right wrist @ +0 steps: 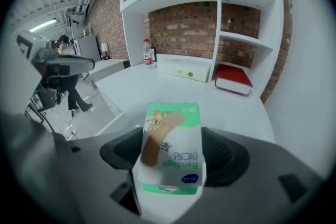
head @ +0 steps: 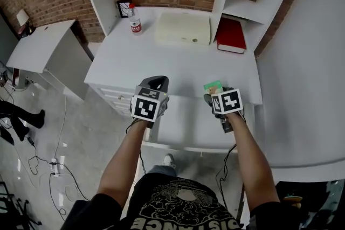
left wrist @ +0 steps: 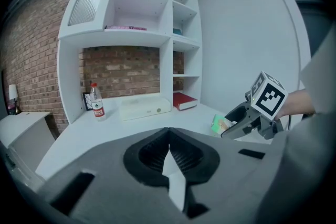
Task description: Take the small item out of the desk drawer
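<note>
My right gripper (head: 212, 92) is shut on a small green and white bandage box (head: 213, 86), held just above the front edge of the white desk (head: 161, 59). In the right gripper view the box (right wrist: 173, 147) stands upright between the jaws and fills the middle. From the left gripper view the same box (left wrist: 219, 124) shows in the right gripper (left wrist: 237, 126) at the right. Below the desk's front edge the white drawer (head: 188, 125) is pulled out under both hands. My left gripper (head: 157, 83) hovers over the desk's front left, shut with nothing in it (left wrist: 169, 148).
At the back of the desk stand a water bottle (head: 134, 21), a flat white box (head: 183, 28) and a red book (head: 230, 35) under white shelves. A low white side table (head: 40, 46) is at the left. Cables lie on the floor (head: 54, 164). A wall runs along the right.
</note>
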`<state>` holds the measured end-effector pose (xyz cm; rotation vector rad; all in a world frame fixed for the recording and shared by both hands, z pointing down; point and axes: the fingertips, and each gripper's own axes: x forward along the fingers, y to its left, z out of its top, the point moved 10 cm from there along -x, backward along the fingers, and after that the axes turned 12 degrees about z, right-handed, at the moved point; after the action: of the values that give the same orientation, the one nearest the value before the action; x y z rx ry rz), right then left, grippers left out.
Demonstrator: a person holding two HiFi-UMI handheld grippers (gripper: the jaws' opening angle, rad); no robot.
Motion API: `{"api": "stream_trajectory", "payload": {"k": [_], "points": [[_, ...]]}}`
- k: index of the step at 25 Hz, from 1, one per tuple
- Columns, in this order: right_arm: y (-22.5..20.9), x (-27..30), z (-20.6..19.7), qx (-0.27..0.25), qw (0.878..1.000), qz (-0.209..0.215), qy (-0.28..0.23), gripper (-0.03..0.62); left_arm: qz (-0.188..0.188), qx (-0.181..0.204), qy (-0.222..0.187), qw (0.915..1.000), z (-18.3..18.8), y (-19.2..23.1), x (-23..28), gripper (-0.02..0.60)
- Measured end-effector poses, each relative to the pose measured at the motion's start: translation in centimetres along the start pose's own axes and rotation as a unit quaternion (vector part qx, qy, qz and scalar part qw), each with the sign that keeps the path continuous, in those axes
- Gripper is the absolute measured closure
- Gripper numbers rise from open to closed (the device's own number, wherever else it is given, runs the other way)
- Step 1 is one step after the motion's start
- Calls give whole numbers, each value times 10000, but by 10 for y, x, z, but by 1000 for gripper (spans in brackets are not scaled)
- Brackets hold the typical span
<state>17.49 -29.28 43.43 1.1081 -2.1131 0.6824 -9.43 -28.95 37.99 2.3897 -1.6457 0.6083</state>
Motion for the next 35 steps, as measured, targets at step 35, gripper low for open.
{"api": "stream_trajectory", "payload": {"k": [35], "points": [[18, -96, 117, -337, 9581, -639, -2770, 246, -262, 472, -725, 9959, 85, 16, 34, 574]]}}
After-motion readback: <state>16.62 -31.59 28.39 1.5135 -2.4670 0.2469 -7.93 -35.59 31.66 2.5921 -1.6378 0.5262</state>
